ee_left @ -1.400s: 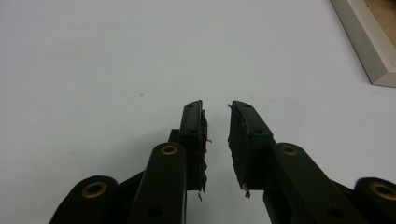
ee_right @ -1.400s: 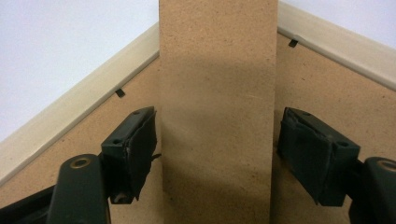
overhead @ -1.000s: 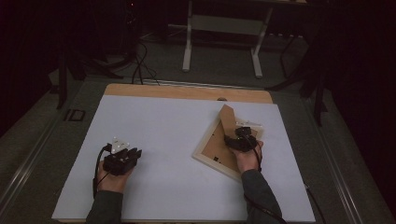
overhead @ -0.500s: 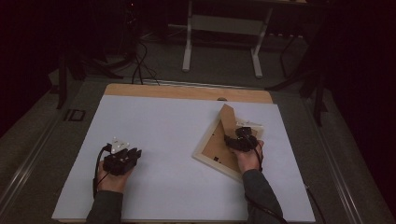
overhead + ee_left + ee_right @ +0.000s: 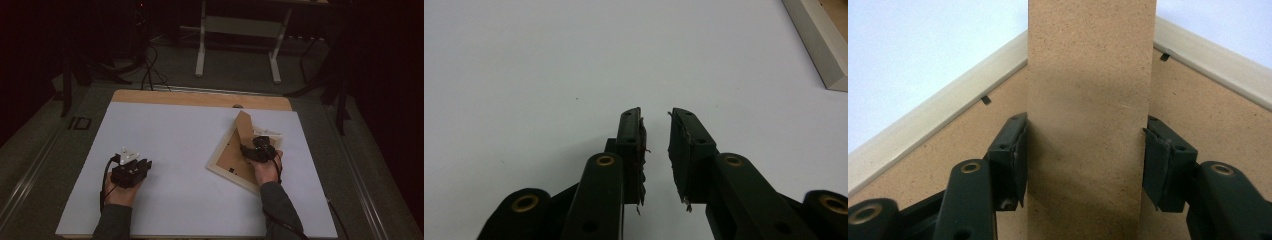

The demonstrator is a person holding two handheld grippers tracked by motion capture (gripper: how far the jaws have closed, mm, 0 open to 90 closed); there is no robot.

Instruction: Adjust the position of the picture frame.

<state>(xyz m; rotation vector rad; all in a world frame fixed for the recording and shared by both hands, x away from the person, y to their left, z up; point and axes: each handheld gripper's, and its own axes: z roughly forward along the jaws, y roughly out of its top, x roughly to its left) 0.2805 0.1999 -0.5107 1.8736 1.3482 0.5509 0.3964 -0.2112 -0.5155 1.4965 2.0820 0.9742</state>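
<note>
The picture frame [image 5: 234, 159] lies face down on the right side of the table [image 5: 170, 150]. The right claw [image 5: 1083, 165] is clamped on its fibreboard stand [image 5: 1091, 100], already lifted up; setting the frame upright probably remains. The left claw [image 5: 656, 150] rests apart, slightly open and empty.

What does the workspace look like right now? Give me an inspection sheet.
Surface: white sheet on a wooden table.
Job's things: frame lying face down; its brown stand raised.
Clutter: small pale thing by the frame, too small to tell.
Grippers: left tongs open, nothing between them; right tongs closed on the stand's two edges.
Cables: left cable loops by the hand; right cable runs along the sleeve; floor cables.
Surroundings: dark room, pale table legs behind.
</note>
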